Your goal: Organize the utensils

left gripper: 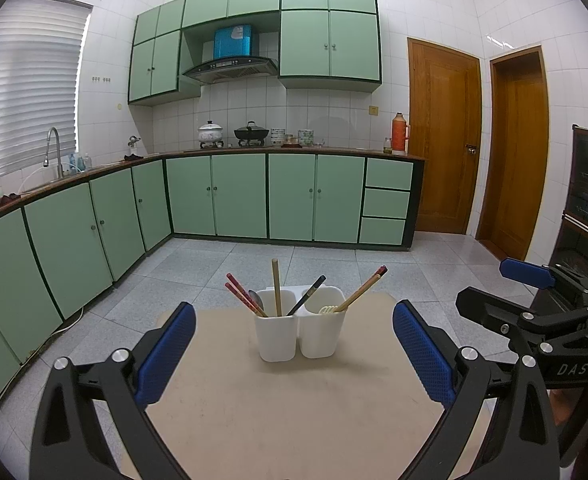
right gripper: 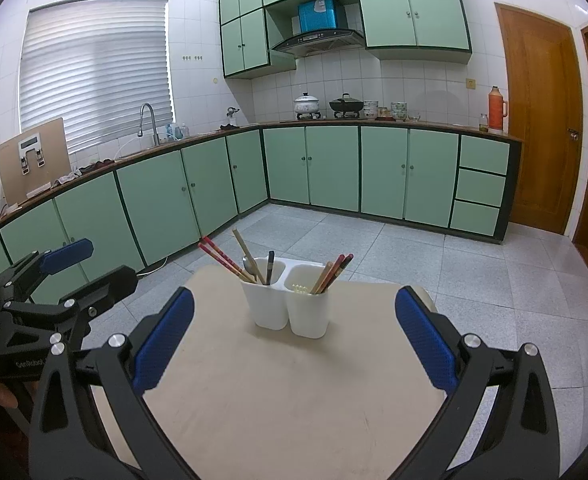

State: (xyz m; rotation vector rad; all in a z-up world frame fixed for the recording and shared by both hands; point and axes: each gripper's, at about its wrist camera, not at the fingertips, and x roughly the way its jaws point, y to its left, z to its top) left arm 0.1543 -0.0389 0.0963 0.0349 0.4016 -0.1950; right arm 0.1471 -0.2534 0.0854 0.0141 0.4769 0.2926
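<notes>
Two joined white holder cups stand on a small beige table. The left cup holds red chopsticks, a wooden chopstick, a dark utensil and a metal spoon. The right cup holds chopsticks and a pale fork-like utensil. My left gripper is open and empty, short of the cups. My right gripper is open and empty, also short of the cups. Each gripper shows at the side of the other's view.
Green kitchen cabinets line the back and left walls, with a sink tap, pots and an orange flask on the counter. Wooden doors stand at the right. Grey tiled floor surrounds the table.
</notes>
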